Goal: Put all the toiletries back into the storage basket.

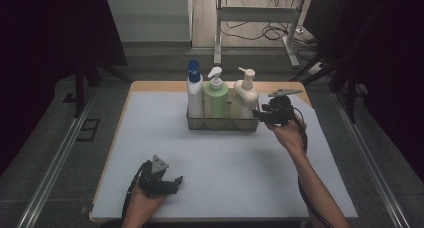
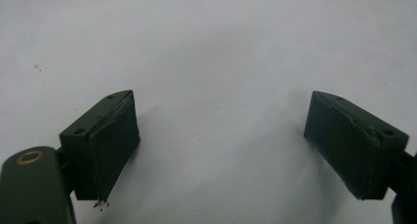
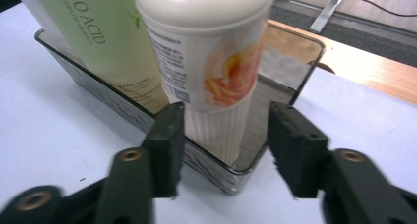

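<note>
At the right end of the clear tray (image 3: 295, 94), the cream pump bottle (image 3: 216, 62) stands upright with its base inside the tray wall, just beside the green pump bottle (image 3: 105, 42); a white bottle with a blue cap (image 1: 194, 90) stands at the far left of the row. My right gripper (image 3: 221, 150) comes at the cream bottle level from the tray's end, jaws part way closed with the bottle's lower body between them. The left pad looks to be touching or nearly touching the bottle; the right one shows a clear gap, so I judge that I have no grip yet, though the blur low in my right gripper view keeps me from being sure.

What worries me is the tray wall. My jaws sit low, and if they close at this height they may pinch the rim with the bottle, or drag the whole tray across the white mat (image 1: 150, 138). A one-sided push could tip the cream bottle into the green one. The body is smooth and rounded, so a shallow bite may slip on lifting.

My left gripper (image 2: 221, 145) rests over bare mat near the table's front edge, jaws wide apart and holding nothing, too far away to steady the tray.
</note>
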A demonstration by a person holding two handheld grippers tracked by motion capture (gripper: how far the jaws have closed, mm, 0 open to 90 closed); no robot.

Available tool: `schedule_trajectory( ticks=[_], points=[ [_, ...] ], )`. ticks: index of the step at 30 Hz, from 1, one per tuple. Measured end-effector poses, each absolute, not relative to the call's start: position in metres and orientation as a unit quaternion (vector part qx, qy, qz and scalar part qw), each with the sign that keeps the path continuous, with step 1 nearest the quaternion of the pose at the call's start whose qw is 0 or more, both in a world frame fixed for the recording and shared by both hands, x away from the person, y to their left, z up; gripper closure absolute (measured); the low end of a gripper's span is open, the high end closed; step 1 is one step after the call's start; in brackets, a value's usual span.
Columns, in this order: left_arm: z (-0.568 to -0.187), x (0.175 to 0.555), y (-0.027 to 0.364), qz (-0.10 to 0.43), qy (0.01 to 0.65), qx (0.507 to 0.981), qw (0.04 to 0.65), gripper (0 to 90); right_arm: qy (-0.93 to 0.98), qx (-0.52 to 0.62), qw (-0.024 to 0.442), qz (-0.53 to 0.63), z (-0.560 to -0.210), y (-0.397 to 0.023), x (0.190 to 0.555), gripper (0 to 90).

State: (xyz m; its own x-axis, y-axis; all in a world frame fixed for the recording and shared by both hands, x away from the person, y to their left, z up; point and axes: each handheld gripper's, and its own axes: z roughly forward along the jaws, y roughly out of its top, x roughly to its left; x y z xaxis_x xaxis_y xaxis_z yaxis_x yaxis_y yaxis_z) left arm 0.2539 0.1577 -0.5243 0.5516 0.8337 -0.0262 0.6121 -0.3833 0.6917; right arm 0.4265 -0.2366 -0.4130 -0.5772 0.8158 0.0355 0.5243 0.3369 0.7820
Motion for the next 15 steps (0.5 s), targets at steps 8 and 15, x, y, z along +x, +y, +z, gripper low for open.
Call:
schedule_trajectory(
  ticks=[8,15],
  points=[
    [-0.524,0.254,0.158,0.166,0.444,0.815,0.334,12.9,0.79,0.424,0.191,0.398,-0.413,-0.243,0.431,80.3],
    [-0.524,0.254,0.158,0.166,0.444,0.815,0.334,13.0,0.787,0.441,0.191,0.387,-0.419,-0.244,0.445,89.8]
  ],
)
